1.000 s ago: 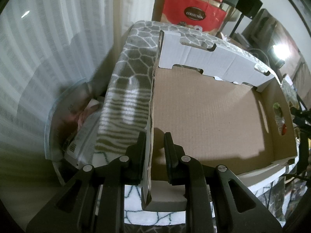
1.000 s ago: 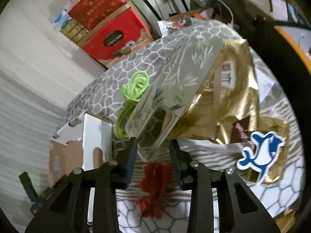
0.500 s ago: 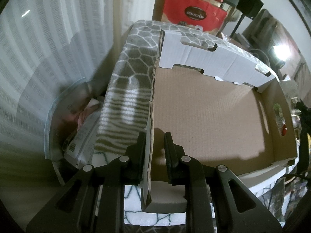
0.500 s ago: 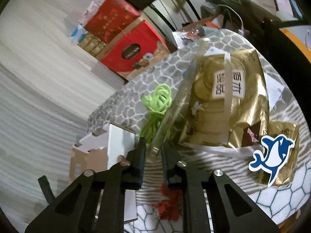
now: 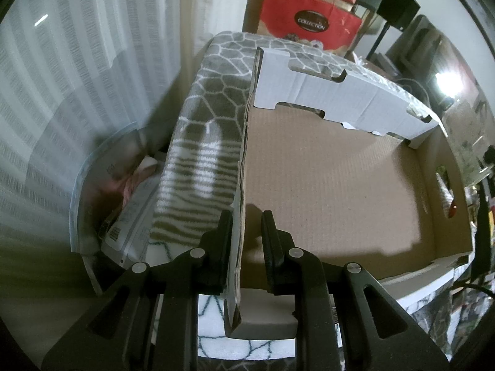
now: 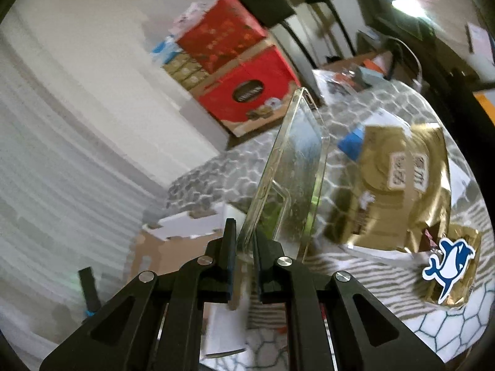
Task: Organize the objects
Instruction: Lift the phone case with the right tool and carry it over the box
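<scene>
The right gripper (image 6: 244,247) has clamped down on the lower edge of a clear phone case (image 6: 290,173) — a second ago its jaws stood apart around that case as it lay tilted over a gold foil pouch (image 6: 402,185), and now they are fully closed on it, with the case lifted clear and standing nearly on edge above the table (image 6: 448,318) with its honeycomb-patterned cloth. The gold foil pouch, uncovered by the lift, lies flat just to the right of the case, and a smaller gold packet carrying a blue dolphin sticker (image 6: 448,266) rests beside it near the table's edge. Behind the case, red gift boxes (image 6: 244,71) are stacked against the wall.

Across the table the left gripper (image 5: 246,247) has not stirred: its jaws remain nearly closed around the near side wall of an open cardboard box (image 5: 324,185), the outer finger against the wall and a sliver of gap showing on the inner side, steadying the box. The box's brown floor is bare; its white flap (image 5: 340,102) stands at the far side.

With the case now in hand and the box held ready, the pick appears complete — the likely next step is carrying the case over the box wall and setting it inside.
</scene>
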{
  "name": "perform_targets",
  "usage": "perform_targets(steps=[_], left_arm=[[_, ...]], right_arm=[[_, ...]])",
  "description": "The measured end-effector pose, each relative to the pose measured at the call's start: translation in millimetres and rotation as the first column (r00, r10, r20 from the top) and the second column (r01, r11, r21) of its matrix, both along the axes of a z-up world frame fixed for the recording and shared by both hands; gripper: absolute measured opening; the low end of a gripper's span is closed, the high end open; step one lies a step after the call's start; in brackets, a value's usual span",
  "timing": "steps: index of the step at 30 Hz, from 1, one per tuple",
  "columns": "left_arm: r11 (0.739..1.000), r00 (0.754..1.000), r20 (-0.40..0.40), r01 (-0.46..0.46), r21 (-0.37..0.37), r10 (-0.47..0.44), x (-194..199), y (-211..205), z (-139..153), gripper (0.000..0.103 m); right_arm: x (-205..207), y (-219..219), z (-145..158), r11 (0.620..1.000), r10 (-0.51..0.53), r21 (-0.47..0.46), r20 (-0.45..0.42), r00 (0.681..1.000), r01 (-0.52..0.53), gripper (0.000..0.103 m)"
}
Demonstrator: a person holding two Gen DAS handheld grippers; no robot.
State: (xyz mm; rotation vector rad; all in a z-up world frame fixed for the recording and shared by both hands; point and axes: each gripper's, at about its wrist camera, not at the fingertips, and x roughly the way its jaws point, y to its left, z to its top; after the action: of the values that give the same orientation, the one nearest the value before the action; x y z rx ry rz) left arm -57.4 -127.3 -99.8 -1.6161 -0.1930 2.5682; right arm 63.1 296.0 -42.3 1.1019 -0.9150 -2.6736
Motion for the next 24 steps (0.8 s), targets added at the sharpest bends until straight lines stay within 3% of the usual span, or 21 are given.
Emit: perform_targets(steps=[6,11,19,24], left_arm=[[1.000,1.000,0.002,-0.001,0.001,0.001,0,0,0,0.017],[1.000,1.000,0.002,0.000,0.002,0.000,-1,0,0,0.017],[1.000,1.000,0.005,-0.001,0.003,0.001,0,1,-2,0.017],[1.000,1.000,0.004,-0.001,0.004,0.001,0,1,-2,0.017]], right_arm=[[-1,-39,28,0.991,0.133,0.012,-0.046,0.990,-0.133,0.009],[-6,-81,35,0.965,0.264,0.015,-0.055,0.963,-0.263,0.009],[-17,-141,16,0.885,0.454,-0.088,-0.049,0.890,-0.456,0.009],[-26,-166,-4,0.850,0.506,-0.146,-0.036,0.862,-0.506,0.009]])
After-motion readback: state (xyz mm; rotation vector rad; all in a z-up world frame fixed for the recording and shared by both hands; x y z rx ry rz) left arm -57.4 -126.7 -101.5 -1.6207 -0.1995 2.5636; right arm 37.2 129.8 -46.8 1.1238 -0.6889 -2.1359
